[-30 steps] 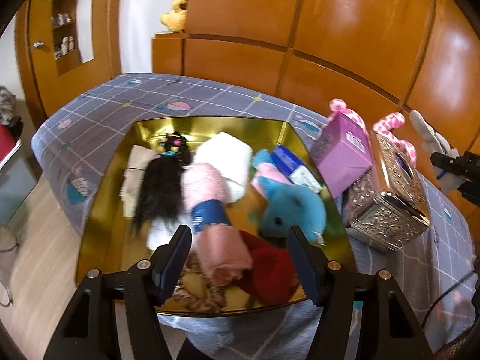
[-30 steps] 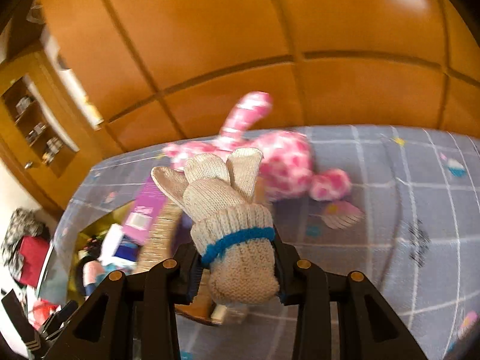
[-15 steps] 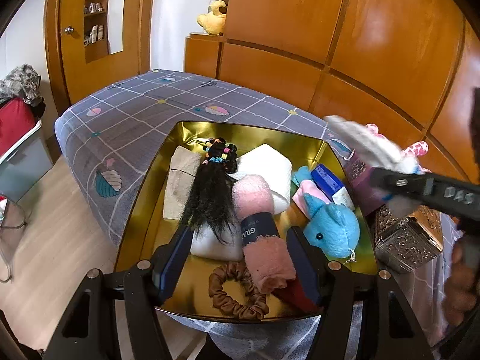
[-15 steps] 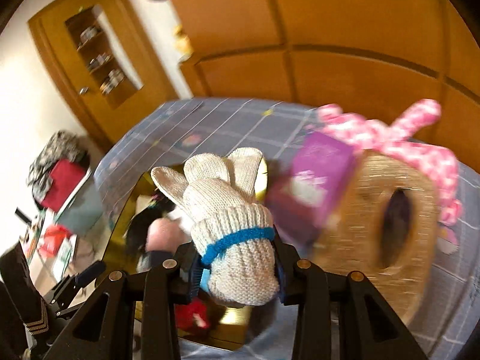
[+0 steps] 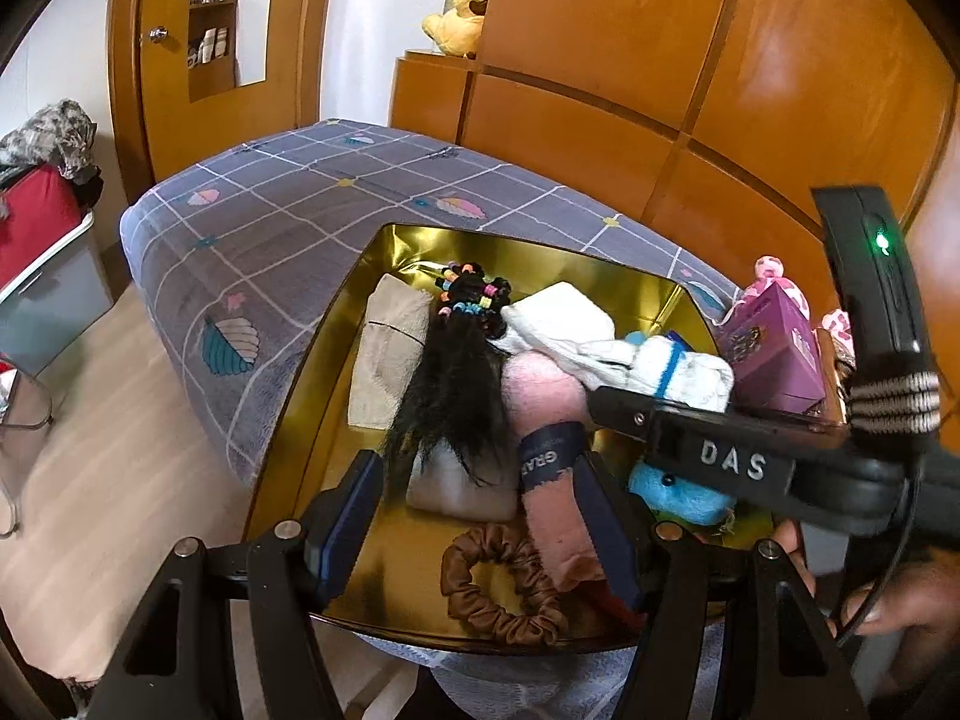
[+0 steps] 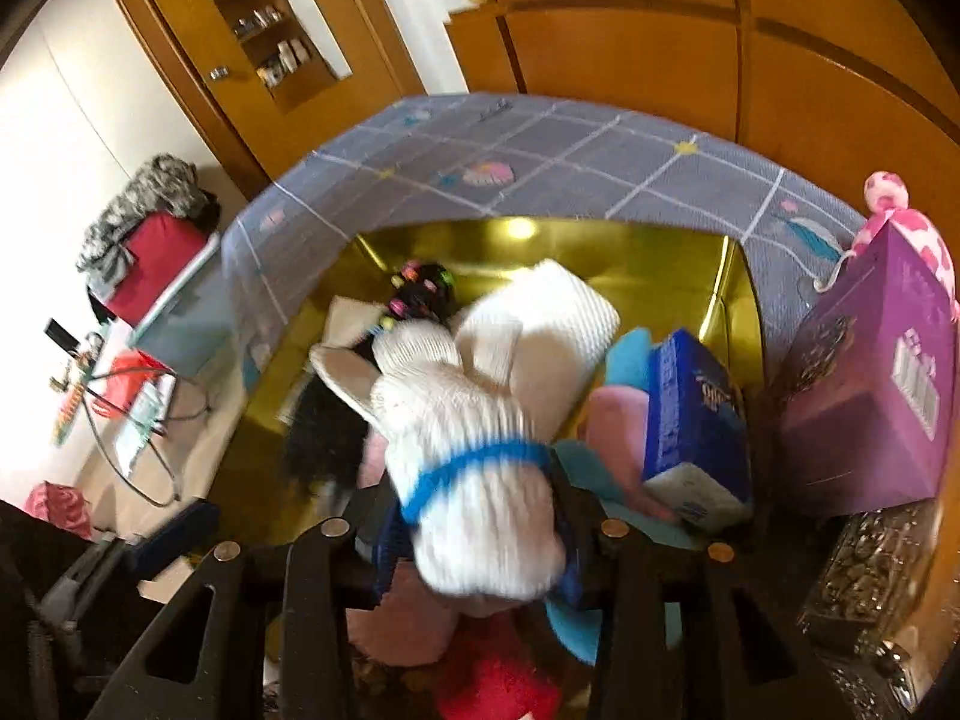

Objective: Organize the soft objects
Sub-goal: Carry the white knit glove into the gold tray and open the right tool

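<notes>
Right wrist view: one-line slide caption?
Right gripper, jaws just easing open, carries a white knit glove over the gold tray of soft items.

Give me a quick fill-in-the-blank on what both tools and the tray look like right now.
1. The right tool carries a white knit glove with a ____ band at the cuff.
2. The glove hangs over the ____-coloured tray.
3. Nothing is held between the pads of the ____ tool.
4. The brown scrunchie lies at the tray's ____ edge.

Missing words: blue; gold; left; near
</notes>
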Demonstrator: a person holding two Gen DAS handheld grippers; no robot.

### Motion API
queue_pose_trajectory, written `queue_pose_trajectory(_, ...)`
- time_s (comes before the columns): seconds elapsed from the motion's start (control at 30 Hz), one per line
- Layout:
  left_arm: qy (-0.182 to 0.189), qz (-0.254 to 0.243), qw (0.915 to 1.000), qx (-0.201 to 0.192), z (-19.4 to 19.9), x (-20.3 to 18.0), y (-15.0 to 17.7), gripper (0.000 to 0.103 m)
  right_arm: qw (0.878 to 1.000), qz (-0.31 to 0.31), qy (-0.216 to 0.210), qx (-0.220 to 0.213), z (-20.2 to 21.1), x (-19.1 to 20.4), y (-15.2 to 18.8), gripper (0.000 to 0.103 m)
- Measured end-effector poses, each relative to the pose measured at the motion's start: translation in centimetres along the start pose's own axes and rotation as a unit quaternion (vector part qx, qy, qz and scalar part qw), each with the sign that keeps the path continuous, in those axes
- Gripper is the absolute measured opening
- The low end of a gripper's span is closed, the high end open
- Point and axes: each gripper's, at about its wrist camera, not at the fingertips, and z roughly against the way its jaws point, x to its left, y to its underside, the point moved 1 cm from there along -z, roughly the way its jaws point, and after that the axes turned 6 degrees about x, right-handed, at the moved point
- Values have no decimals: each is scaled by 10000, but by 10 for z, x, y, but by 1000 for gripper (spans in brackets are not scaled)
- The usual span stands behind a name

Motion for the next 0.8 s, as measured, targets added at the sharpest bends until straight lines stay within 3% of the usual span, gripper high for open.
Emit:
queue_pose_trajectory(0.2,-7,-13,10000,3,-1,0,0,66,9999,111,-27,-83,15,-1,8,47)
queue_pose_trajectory(0.33,7,-38,10000,0,-1,-2,0,66,9989,262,28,-389,43,-1,14,47)
queue_pose_trajectory(0.47,14,-70,10000,43,-3,-3,1,66,9967,257,-214,-741,65,-4,19,47)
queue_pose_trajectory(0.53,19,-95,9999,43,-2,-5,1,66,9966,355,-145,-734,60,0,16,29)
queue_pose_trajectory(0.63,-3,-126,9999,32,-2,-6,1,66,9979,396,-112,-506,40,4,15,20)
queue_pose_trajectory(0.8,-33,-142,9999,40,-3,-6,2,68,9994,203,111,-247,8,-5,24,19)
